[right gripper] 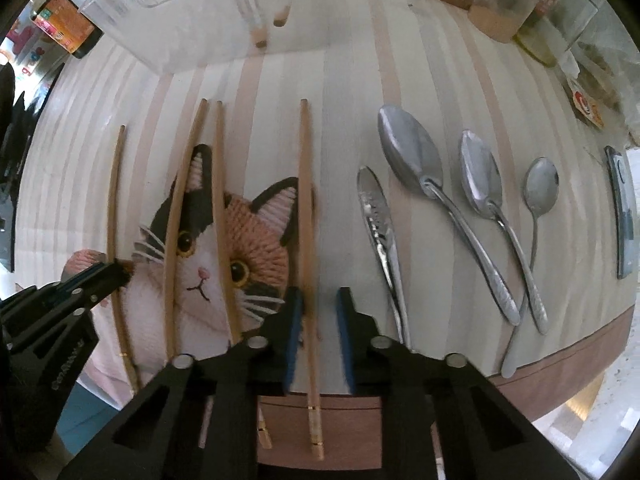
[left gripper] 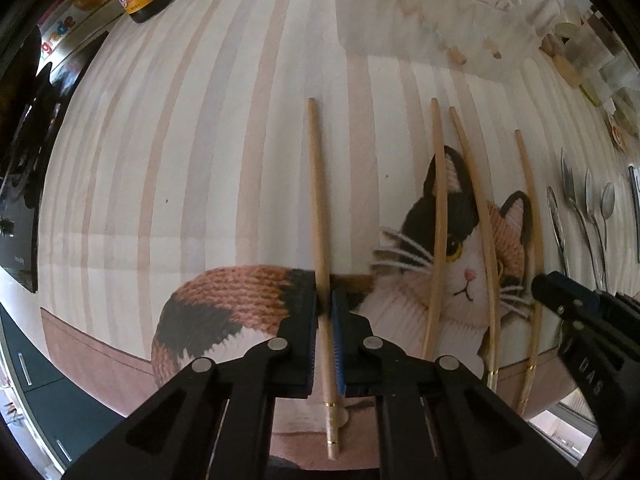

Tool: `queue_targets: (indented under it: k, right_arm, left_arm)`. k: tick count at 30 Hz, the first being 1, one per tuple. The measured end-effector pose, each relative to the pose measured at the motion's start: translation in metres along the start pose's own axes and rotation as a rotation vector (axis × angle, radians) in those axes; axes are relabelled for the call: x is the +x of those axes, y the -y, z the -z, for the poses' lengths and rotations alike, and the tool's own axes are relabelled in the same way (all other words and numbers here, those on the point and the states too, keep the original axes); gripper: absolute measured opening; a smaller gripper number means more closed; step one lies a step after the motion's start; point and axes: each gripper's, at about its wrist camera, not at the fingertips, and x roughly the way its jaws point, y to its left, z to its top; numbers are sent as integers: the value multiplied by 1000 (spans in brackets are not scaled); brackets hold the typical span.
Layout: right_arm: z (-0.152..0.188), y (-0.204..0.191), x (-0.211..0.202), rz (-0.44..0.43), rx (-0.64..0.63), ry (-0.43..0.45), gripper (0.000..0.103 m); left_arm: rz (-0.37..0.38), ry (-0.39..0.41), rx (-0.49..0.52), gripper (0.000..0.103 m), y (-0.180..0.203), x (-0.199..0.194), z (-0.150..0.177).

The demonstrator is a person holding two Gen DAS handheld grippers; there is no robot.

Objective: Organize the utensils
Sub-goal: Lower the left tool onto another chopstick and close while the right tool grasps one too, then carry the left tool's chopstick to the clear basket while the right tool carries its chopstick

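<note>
While four pale wooden chopsticks lie roughly parallel on the striped cat-print mat, the left wrist view shows the left gripper at lower centre with its pads pressed together on the leftmost chopstick, pinching it near its thick, gold-banded end. Three more chopsticks lie to the right across the cat's face, curved by the lens. At the right edge the right gripper pokes in, and the spoons beyond it are small and squeezed against the rim. A clear plastic organizer at the upper right is washed out, its contents hard to read.

From the right wrist view, the right gripper sits at lower centre, its blue pads narrowly apart around the rightmost chopstick; the left pad is against it, the right pad stands clear. Four steel spoons lie to the right. At lower left, the left gripper meets the far chopstick.
</note>
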Motion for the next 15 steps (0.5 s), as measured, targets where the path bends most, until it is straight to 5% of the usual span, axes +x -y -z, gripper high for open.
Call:
queue_targets:
  k: [15]
  right_arm:
    - [42,9,-1,-6,-11,-68,7]
  left_arm:
    - [27,-47,-5,6,-43,-2,43]
